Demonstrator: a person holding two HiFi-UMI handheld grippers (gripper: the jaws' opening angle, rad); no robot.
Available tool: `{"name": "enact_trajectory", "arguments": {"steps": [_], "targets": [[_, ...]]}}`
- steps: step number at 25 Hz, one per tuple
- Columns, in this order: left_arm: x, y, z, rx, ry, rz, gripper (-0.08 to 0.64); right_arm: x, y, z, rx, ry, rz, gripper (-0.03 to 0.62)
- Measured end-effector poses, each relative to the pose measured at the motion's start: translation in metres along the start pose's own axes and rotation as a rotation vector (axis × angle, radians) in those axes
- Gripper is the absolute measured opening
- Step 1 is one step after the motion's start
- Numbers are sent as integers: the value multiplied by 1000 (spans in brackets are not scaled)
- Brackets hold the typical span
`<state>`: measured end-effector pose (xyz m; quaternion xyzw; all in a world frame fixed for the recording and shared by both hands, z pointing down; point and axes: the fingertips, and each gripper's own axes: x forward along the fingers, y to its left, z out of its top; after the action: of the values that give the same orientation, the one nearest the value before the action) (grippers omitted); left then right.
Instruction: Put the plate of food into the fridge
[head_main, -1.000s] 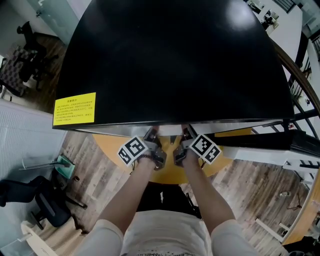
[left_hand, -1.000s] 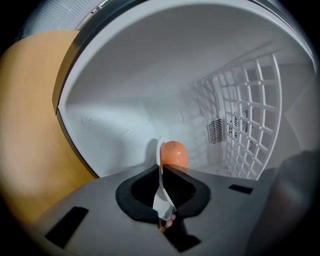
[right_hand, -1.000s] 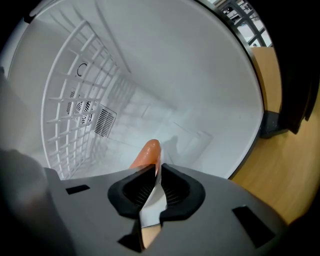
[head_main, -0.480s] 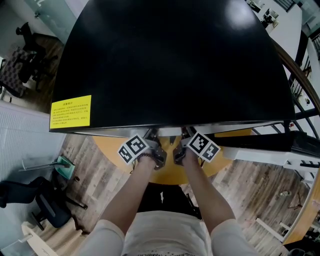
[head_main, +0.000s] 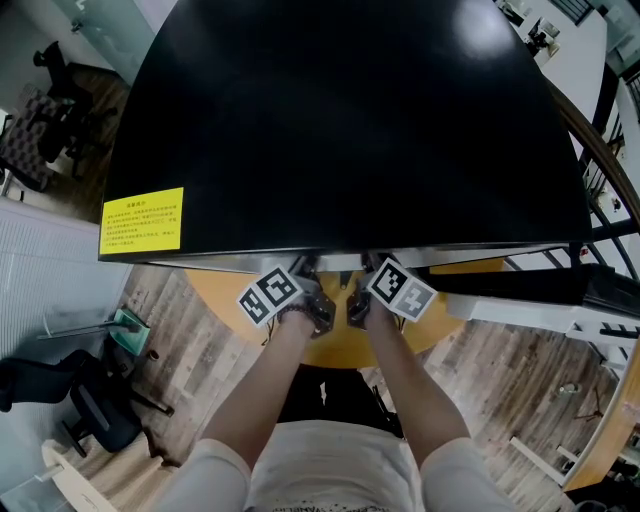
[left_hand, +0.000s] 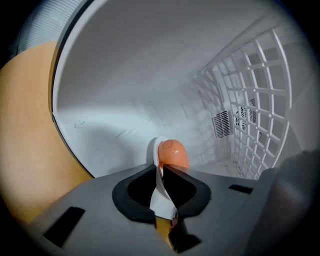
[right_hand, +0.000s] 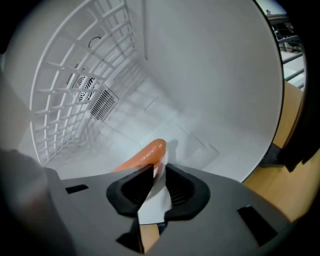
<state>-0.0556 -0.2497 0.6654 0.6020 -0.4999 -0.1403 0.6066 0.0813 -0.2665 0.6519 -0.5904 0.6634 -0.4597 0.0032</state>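
With the left hand-held gripper (left_hand: 161, 171) and right hand-held gripper (right_hand: 159, 172) each pinched shut on the rim of the white plate (left_hand: 159, 197), now inside the fridge (left_hand: 125, 80), lower both evenly so the orange food (left_hand: 172, 152) cannot roll, stopping short of the wire rack (left_hand: 260, 100).

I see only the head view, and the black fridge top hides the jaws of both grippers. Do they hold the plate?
Observer: Yes. The left gripper is shut on the rim of the white plate, and the right gripper is shut on it too.
Operator: Is food on it?
Observer: One orange piece of food lies on it.
Operator: Is it inside the fridge?
Observer: Yes. The white fridge walls surround it, and a wire grid shows ahead.
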Motion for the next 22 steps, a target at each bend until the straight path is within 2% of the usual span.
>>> {"name": "enact_trajectory", "arguments": {"steps": [6, 12, 19, 22], "targets": [[-1, -2, 0, 30, 11, 10, 69, -1, -4, 0, -94, 13, -62, 95], [-5, -8, -2, 44, 16, -18, 125, -8, -10, 2, -74, -4, -59, 109], [-21, -9, -7, 45, 21, -26, 130, -19, -11, 0, -55, -11, -38, 109], [-32, -11, -6, 95, 23, -25, 129, -29, -9, 0, -55, -14, -27, 109]]}}
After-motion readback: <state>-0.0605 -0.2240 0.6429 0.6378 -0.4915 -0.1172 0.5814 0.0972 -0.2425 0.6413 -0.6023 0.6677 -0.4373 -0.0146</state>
